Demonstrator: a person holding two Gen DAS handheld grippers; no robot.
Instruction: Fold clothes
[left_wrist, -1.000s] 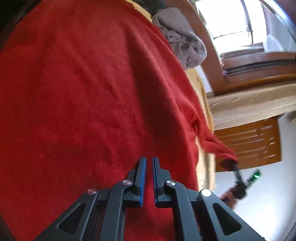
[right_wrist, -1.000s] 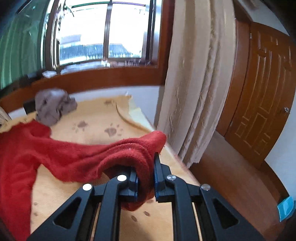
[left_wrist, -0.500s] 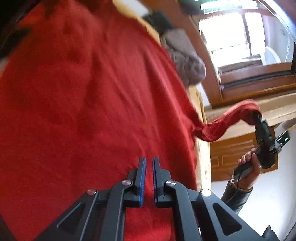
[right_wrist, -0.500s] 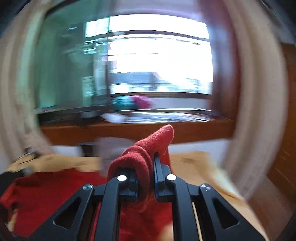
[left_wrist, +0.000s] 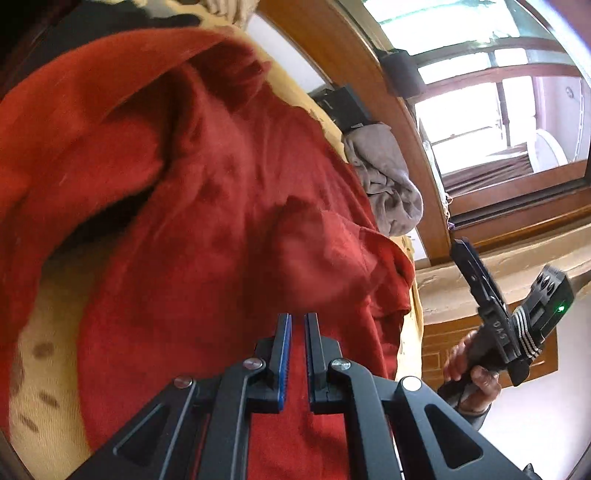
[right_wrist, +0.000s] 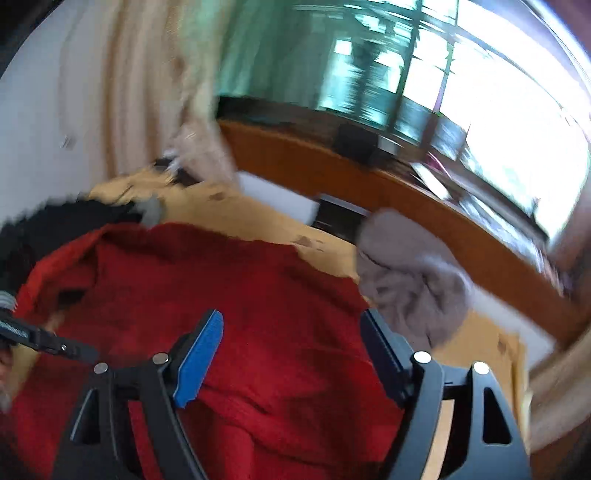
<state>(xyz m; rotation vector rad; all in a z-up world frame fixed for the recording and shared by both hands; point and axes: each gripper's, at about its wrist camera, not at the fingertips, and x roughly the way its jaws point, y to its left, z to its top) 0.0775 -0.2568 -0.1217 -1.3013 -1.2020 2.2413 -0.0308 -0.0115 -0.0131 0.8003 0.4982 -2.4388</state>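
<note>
A fuzzy red sweater (left_wrist: 207, 206) lies rumpled across a tan paw-print bedspread (right_wrist: 258, 218), a sleeve folded over its body. A grey garment (right_wrist: 410, 284) sits at two o'clock. Wooden window ledge (right_wrist: 424, 199) behind. Left hand-held gripper (left_wrist: 297, 325) is closed, empty; right hand-held gripper (right_wrist: 291, 332) is opening wide, nothing between. Its handle reads "S45".

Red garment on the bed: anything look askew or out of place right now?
The red garment lies rumpled, not flat: one flap doubled over unevenly, with ridges across the middle. A crumpled grey cloth sits at its far edge. The right gripper is opening, nothing between its fingers.
</note>
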